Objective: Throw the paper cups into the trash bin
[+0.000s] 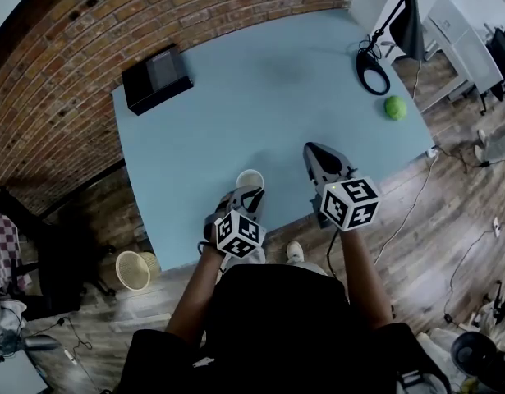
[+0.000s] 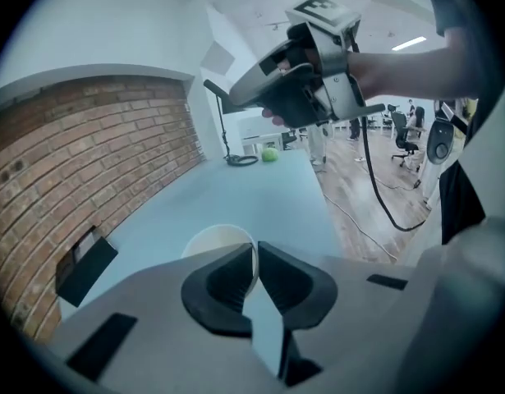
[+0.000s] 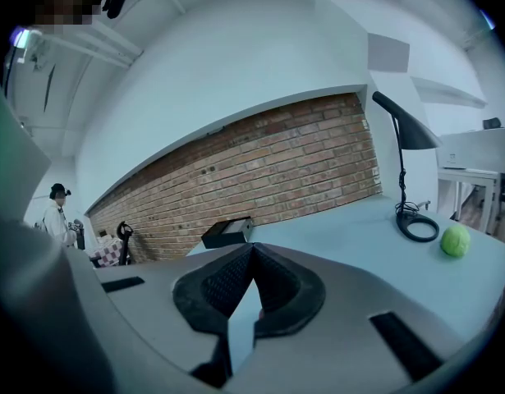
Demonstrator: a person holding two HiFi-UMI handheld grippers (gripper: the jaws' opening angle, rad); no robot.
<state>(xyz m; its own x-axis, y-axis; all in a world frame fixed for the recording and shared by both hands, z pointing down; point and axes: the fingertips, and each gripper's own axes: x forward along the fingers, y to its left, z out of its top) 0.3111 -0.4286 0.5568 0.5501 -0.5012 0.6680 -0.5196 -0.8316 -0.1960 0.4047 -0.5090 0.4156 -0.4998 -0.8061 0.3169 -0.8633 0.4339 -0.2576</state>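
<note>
A white paper cup point(image 1: 250, 177) stands open end up near the front edge of the light blue table point(image 1: 236, 105). My left gripper point(image 1: 254, 190) is shut on its near rim; in the left gripper view the rim of the cup point(image 2: 213, 240) is pinched between the two black pads point(image 2: 281, 273) of my left gripper point(image 2: 254, 251). My right gripper point(image 1: 311, 149) hovers over the table to the right of the cup, shut with nothing in it point(image 3: 252, 249). A round woven trash bin point(image 1: 133, 269) sits on the floor at the table's front left corner.
A black box point(image 1: 156, 79) lies at the table's back left by the brick wall. A black desk lamp with a ring base point(image 1: 372, 71) and a green ball point(image 1: 395, 107) are at the right end. Cables run over the wooden floor point(image 1: 433, 220).
</note>
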